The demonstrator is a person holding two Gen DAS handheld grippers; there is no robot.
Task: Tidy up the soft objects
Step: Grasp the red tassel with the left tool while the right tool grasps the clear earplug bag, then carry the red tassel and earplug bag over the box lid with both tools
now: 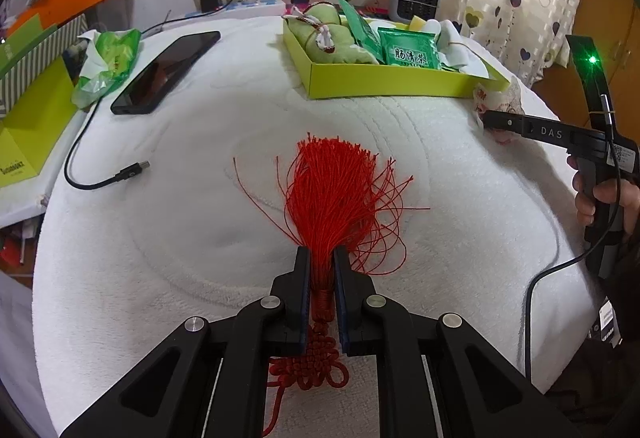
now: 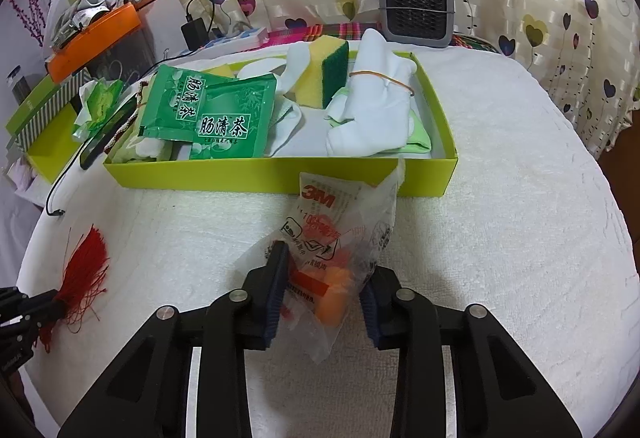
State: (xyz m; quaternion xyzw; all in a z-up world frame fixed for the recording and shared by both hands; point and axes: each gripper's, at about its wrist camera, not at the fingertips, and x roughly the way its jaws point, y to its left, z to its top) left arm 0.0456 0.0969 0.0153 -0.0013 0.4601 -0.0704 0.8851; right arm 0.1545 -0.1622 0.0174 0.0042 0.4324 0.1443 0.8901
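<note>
Both tongs are engaged; the step in hand reads as lifting two loose items into the green box [image 2: 256, 178].

Left tongs [image 1: 322, 250]: jaws nearly together, clamped on the neck of the red tassel [image 1: 336, 194], just above its knot [image 1: 316, 362]. The tassel lies mid-table on the white towel [image 1: 200, 238], fringe fanned toward the box.

Right tongs [image 2: 320, 278]: jaws part-way in, with the 3M earplug packet [image 2: 340, 230] between them. The left pad is against the film. Whether the right pad presses I cannot tell; the bag bulges over it. The packet sits just in front of the box's near wall, its top corner overlapping that wall.

Doing it well, in my judgement:
- Tassel: lift straight up before carrying, so stray threads clear the towel pile and do not snag.
- Packet: the film is slippery and only its loose lower part is between the jaws, so confirm the pinch before lifting.
- Free space looks best at the box's near right corner.

Counts:
- green tea sachets [image 2: 226, 126]: 2
- yellow-green sponge [image 2: 324, 72]: 1 plainly; a second yellow piece behind the sachets, uncertain
- white sock bundle [image 2: 376, 106] with rubber band: 1
- orange earplugs in packet: cannot count
- tassel: 1
- phone [image 1: 164, 72] at the table's far left: 1
</note>
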